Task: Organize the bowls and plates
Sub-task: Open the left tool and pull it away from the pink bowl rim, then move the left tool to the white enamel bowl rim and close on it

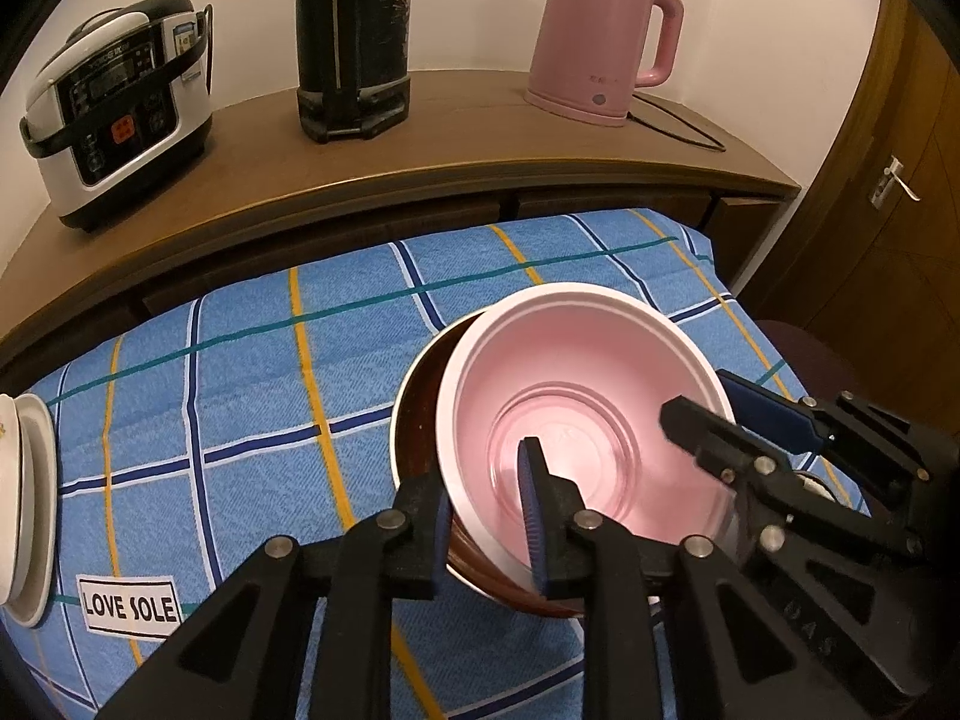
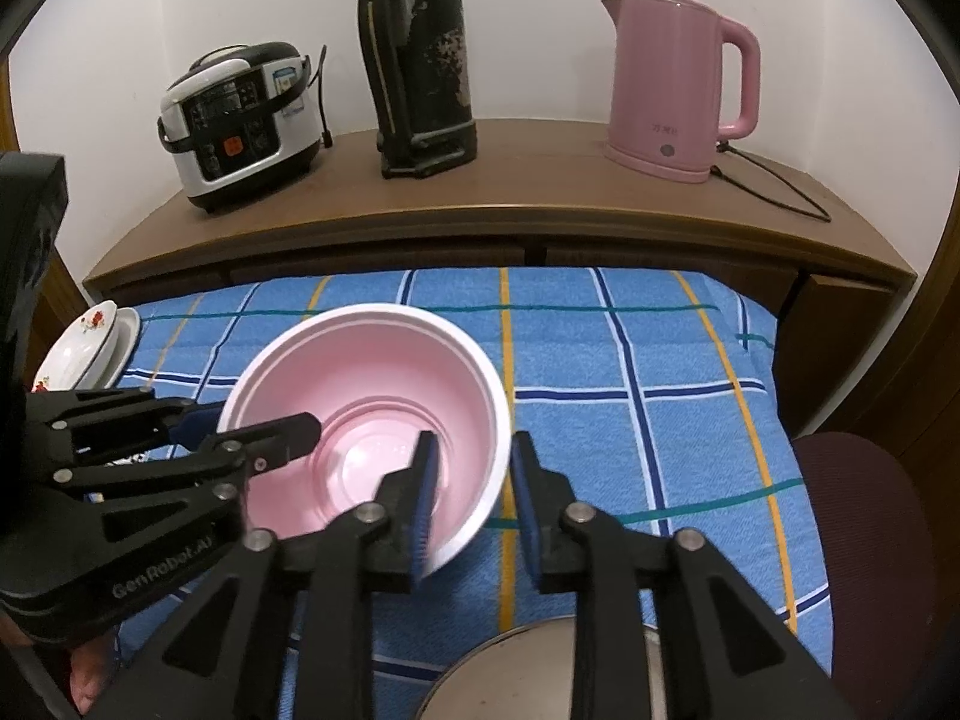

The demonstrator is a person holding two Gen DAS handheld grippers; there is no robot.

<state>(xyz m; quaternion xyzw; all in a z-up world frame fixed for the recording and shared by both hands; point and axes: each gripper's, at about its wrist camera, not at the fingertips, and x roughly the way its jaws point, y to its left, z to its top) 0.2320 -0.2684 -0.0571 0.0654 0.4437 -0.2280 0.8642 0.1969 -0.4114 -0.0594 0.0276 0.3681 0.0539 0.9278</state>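
Left wrist view first: the left claw [image 1: 489, 516] straddles the near rim of the pink bowl [image 1: 576, 414], one finger inside, one outside, with a narrow gap; whether the pads actually press the wall I cannot tell. That bowl sits tilted inside a brown bowl [image 1: 423, 420], whose dark inner wall shows on the left side. Both rest on the tabletop, which is covered by a blue checked cloth [image 1: 252, 372]. Over on the bowl's right rim, the right claw [image 1: 714, 408] straddles the wall the same way.

From the right wrist view, the right claw [image 2: 471, 486] is part-open across the bowl's wall, the outer pad standing clear of it. A round metal lid or dish [image 2: 510, 666] lies close under the camera. At the cloth's far left edge, white plates with a flower print [image 2: 84, 342] are stacked.

Further back, on a wooden sideboard [image 2: 540, 204] against the wall, stand a rice cooker [image 2: 240, 126], a tall dark thermos [image 2: 420, 60] and a pink kettle [image 2: 678, 90].
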